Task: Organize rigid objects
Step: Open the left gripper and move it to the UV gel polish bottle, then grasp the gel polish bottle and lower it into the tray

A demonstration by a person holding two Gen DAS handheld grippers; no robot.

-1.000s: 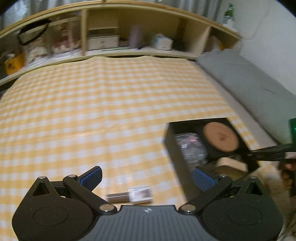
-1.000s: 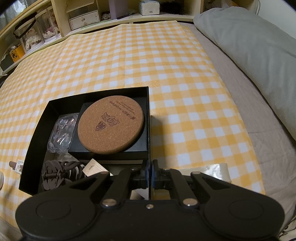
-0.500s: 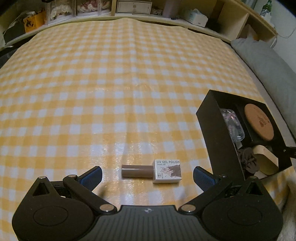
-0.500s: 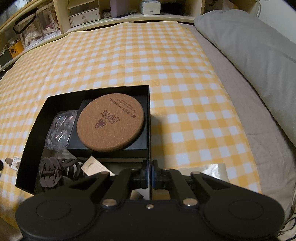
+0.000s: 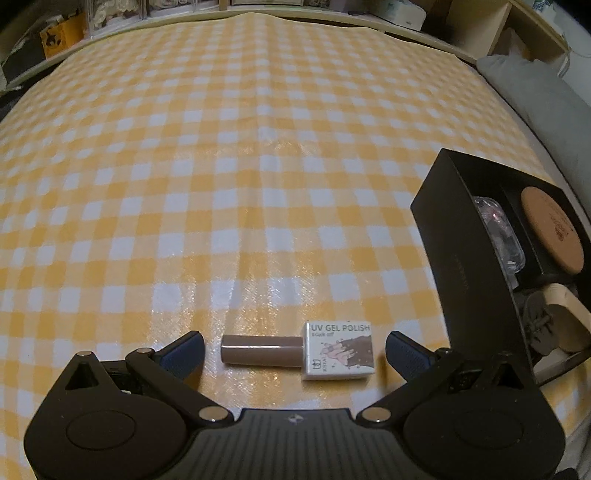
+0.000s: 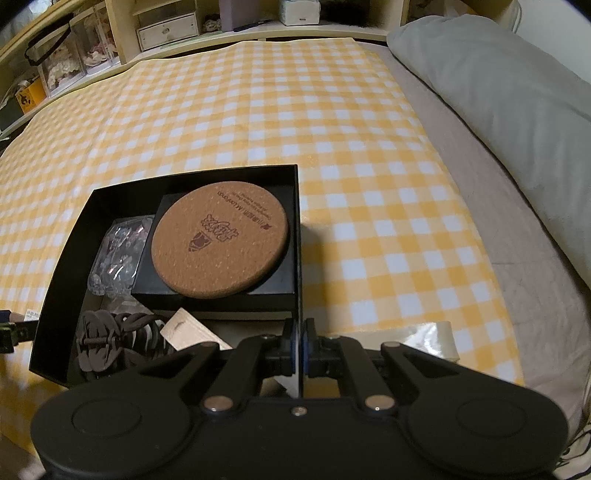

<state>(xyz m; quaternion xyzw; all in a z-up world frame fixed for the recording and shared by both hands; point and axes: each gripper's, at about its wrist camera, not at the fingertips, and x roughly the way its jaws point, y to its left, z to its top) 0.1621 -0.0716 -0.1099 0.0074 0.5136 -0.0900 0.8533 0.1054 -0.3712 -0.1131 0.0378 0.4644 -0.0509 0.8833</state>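
Note:
A UV gel polish bottle [image 5: 299, 350] with a brown cap lies on its side on the yellow checked cloth, between the fingers of my open left gripper [image 5: 293, 349]. A black box [image 5: 447, 254] stands to its right. My right gripper [image 6: 299, 339] is shut on the near right wall of the black box [image 6: 299, 236]. The box holds a round cork coaster [image 6: 219, 238] on a smaller black box, a clear plastic packet [image 6: 118, 251], a dark brown piece [image 6: 110, 343] and a pale wooden piece [image 6: 192, 332].
A grey pillow [image 6: 498, 110] lies along the right side of the bed. Wooden shelves [image 6: 166, 29] with boxes and jars run along the far edge. A strip of clear tape [image 6: 436, 339] lies at the cloth's near right corner.
My left gripper has tilted down and come closer to the polish bottle, which now sits between its open fingers. My right gripper keeps its hold on the box wall.

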